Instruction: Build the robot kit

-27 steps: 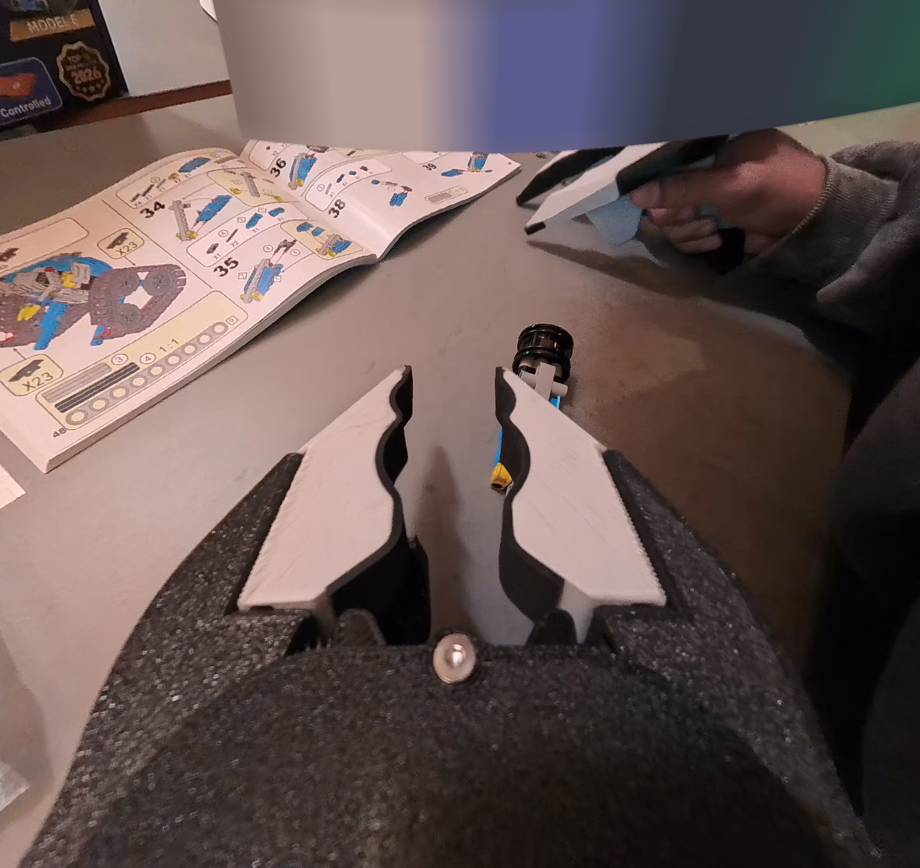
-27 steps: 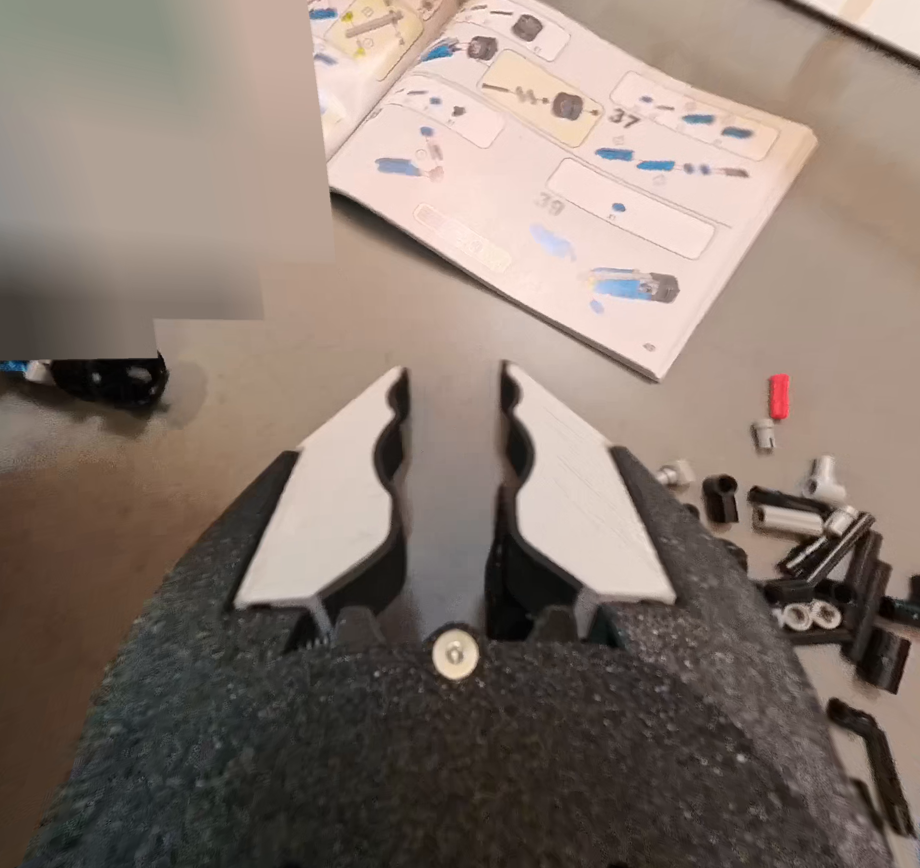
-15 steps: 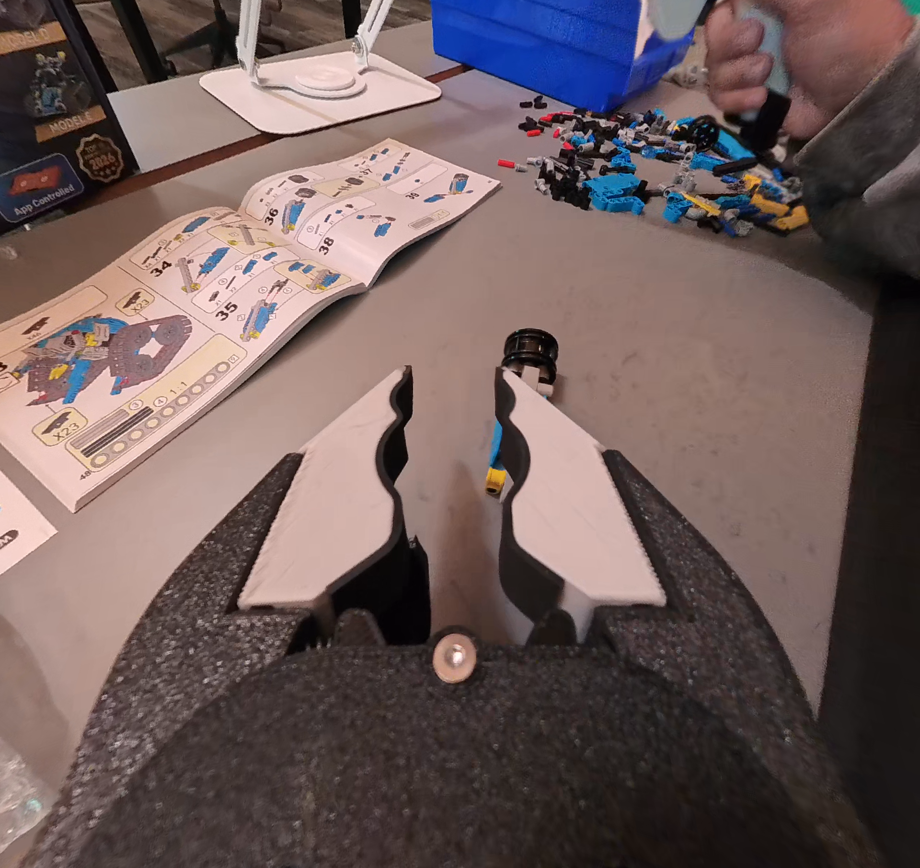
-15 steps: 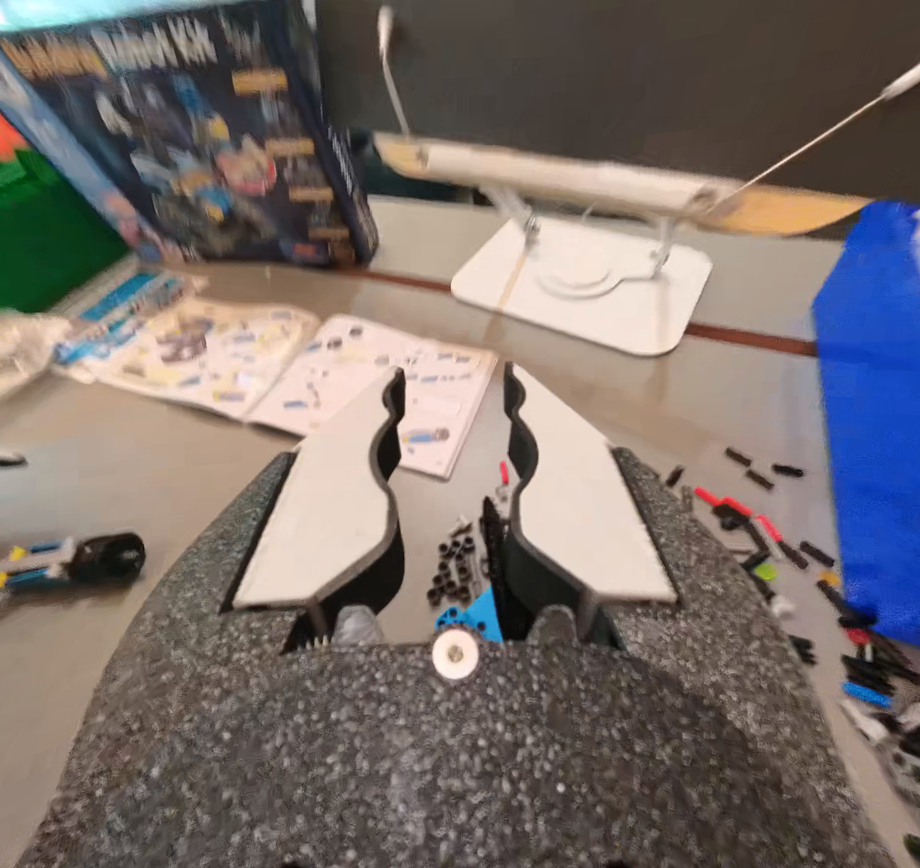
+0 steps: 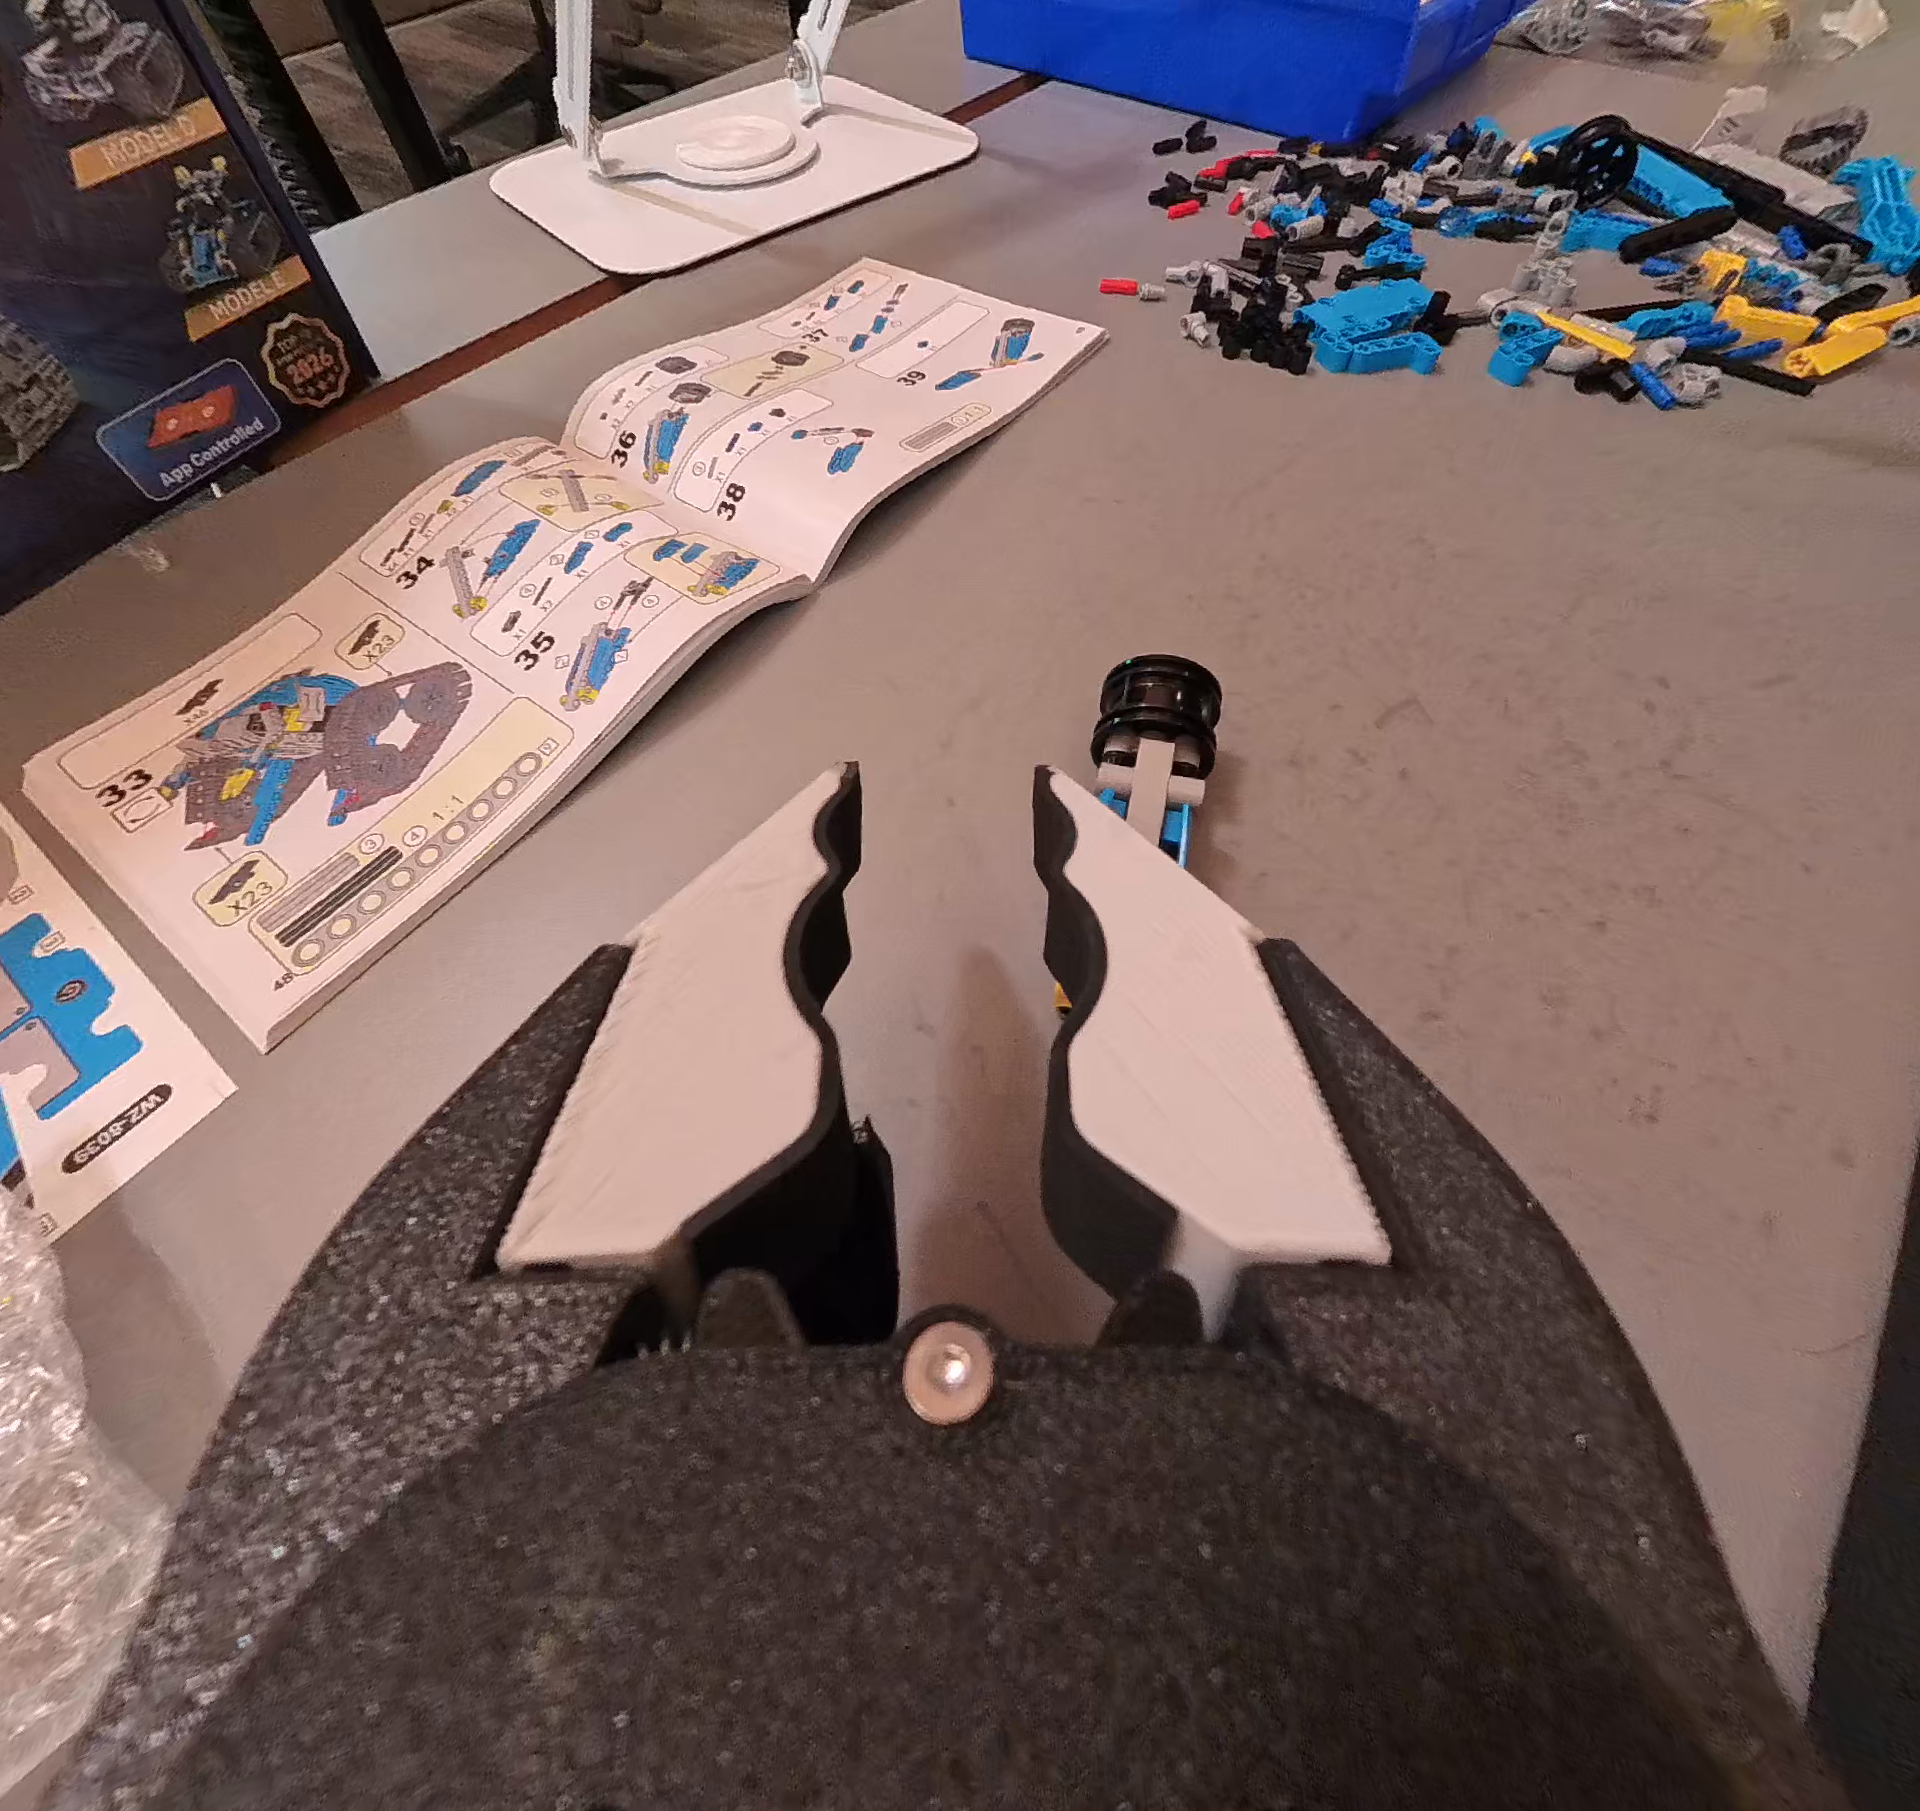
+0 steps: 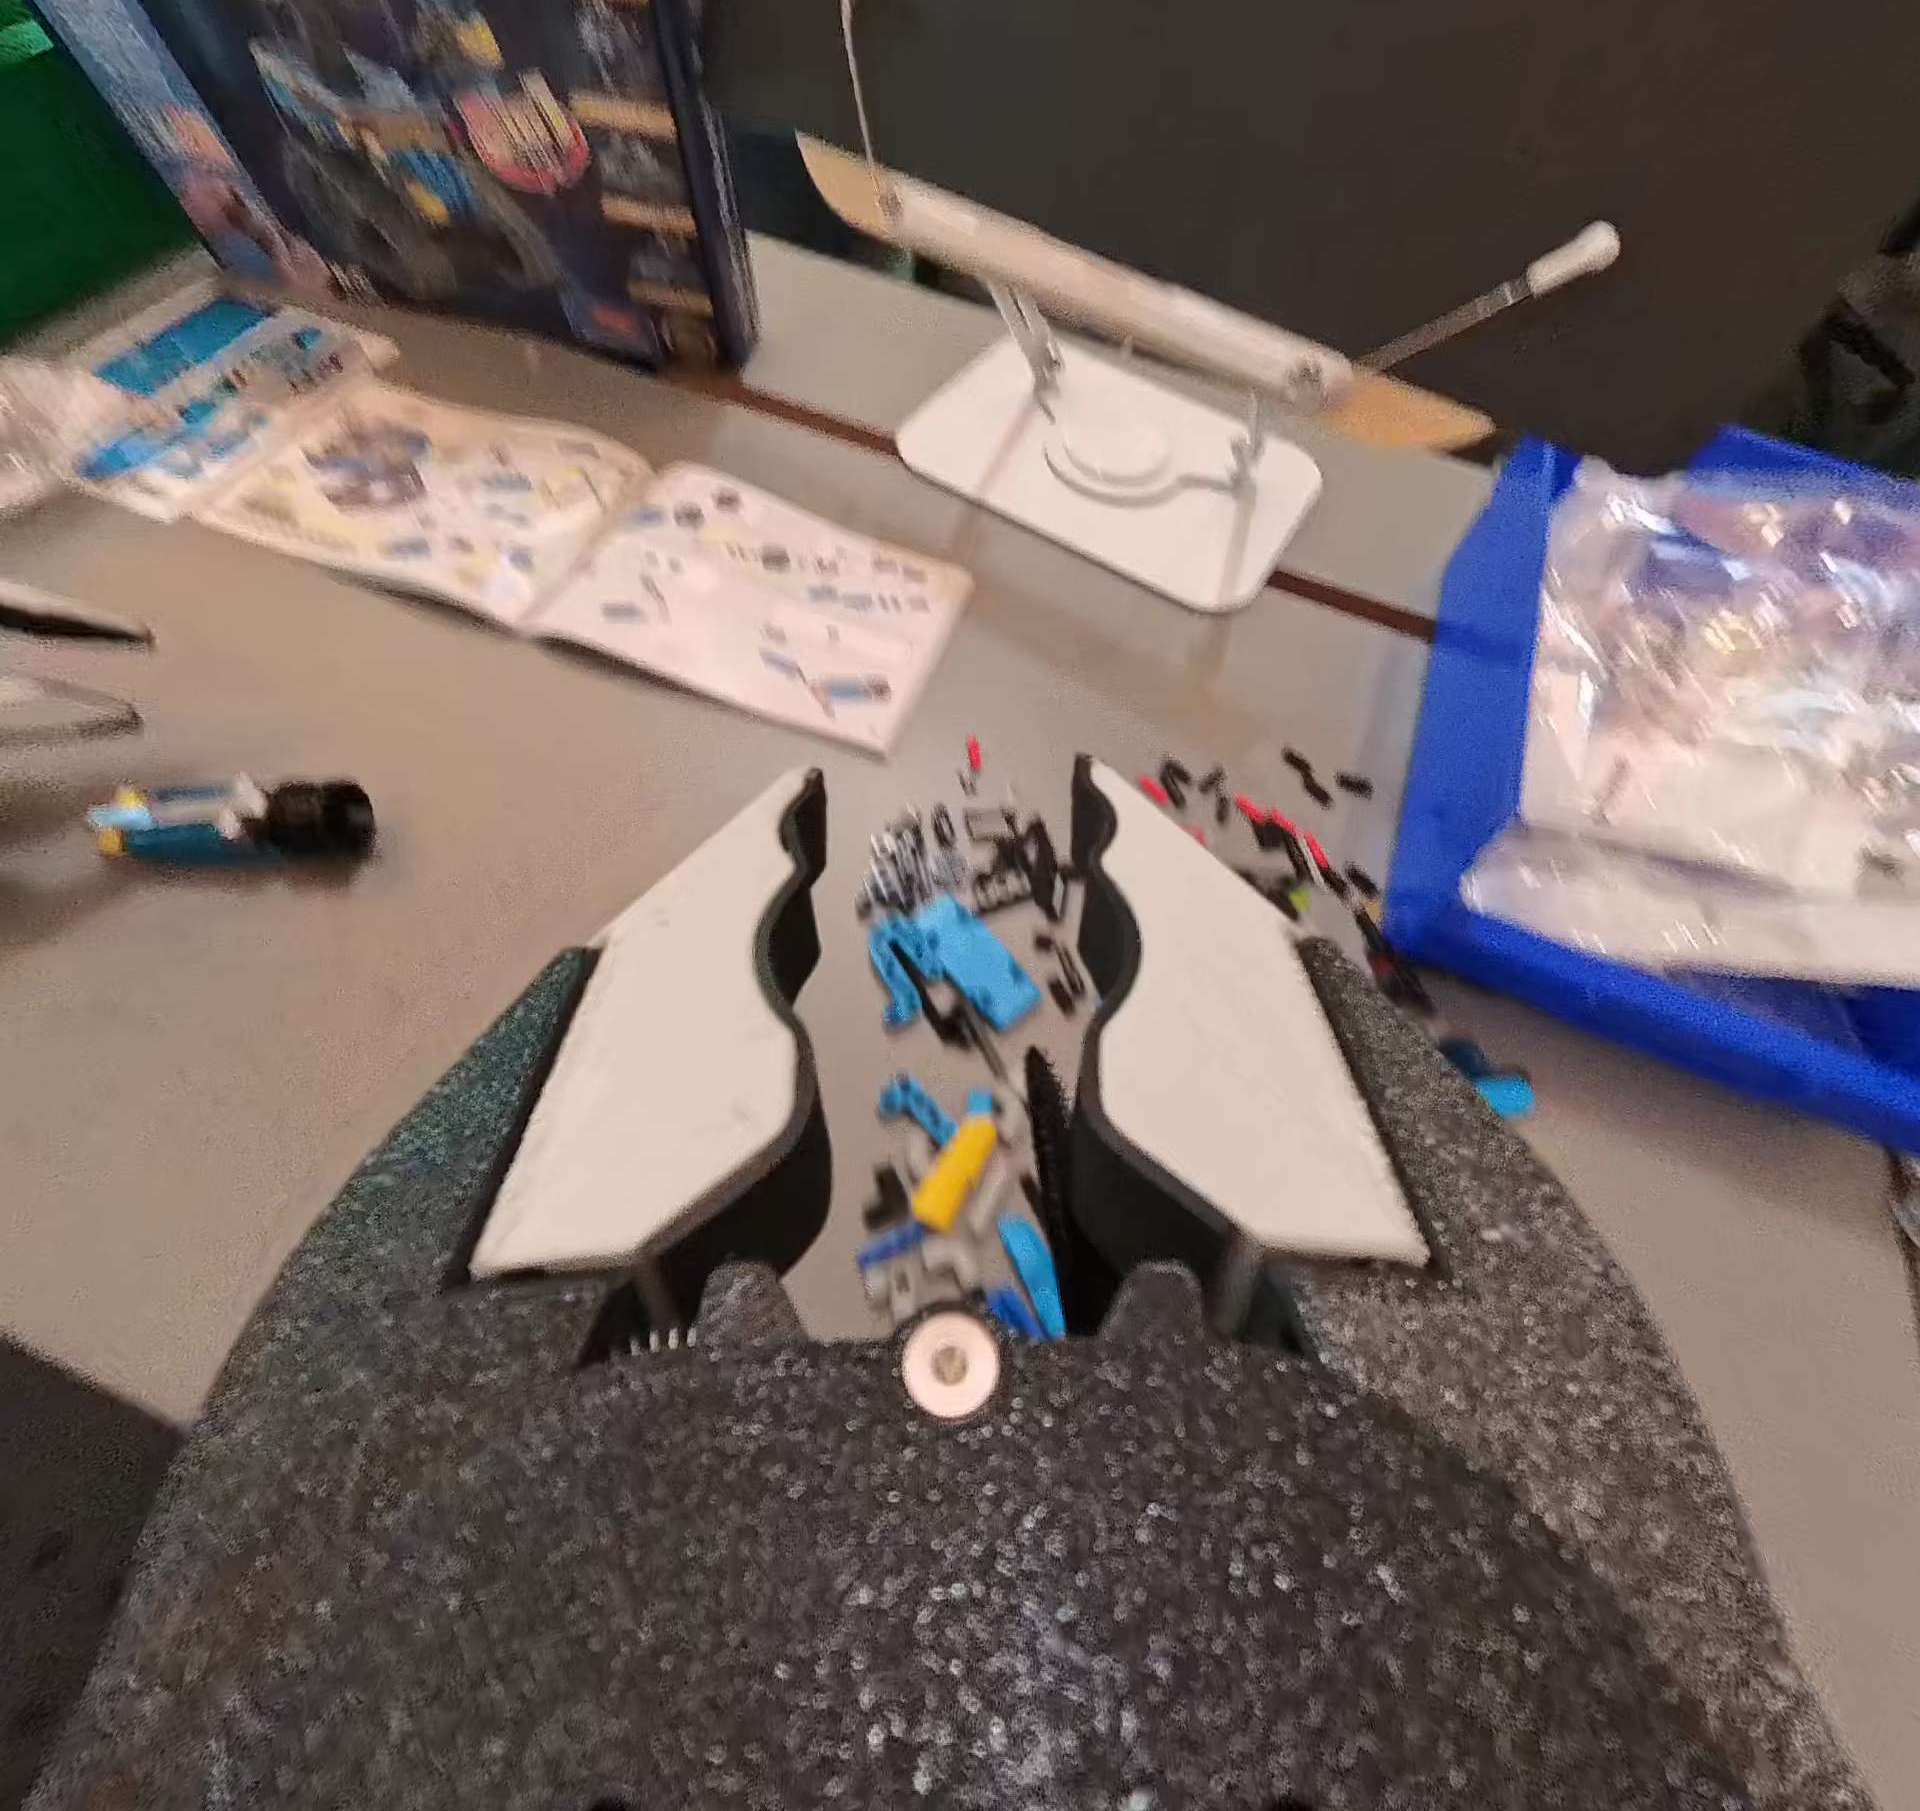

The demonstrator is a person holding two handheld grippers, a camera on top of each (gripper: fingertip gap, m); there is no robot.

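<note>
My left gripper [image 5: 945, 785] is open and empty, low over the grey table [image 5: 1455, 826]. A small assembly of blue, grey and yellow bricks with a black wheel [image 5: 1148, 753] lies on the table just past its right finger, partly hidden by that finger. It also shows at the left in the right wrist view [image 6: 234, 816]. My right gripper [image 6: 945, 785] is open and empty, above a loose pile of black, blue, yellow and red bricks [image 6: 956, 940]. The pile also shows at the far right in the left wrist view [image 5: 1558, 244]. The right wrist view is blurred.
An open instruction booklet [image 5: 499, 639] lies left of the assembly. A blue bin [image 6: 1662, 826] with plastic bags stands behind the pile. A white stand [image 5: 727, 161] and a dark product box [image 5: 135, 234] stand at the back. Bubble wrap [image 5: 52, 1449] lies at the near left. Spacing between my two grippers at the tips: around 35 cm.
My right gripper has swung up and right, from over the booklet to over the brick pile, and its jaws have widened. The hand and the other gripper have left the left wrist view.
</note>
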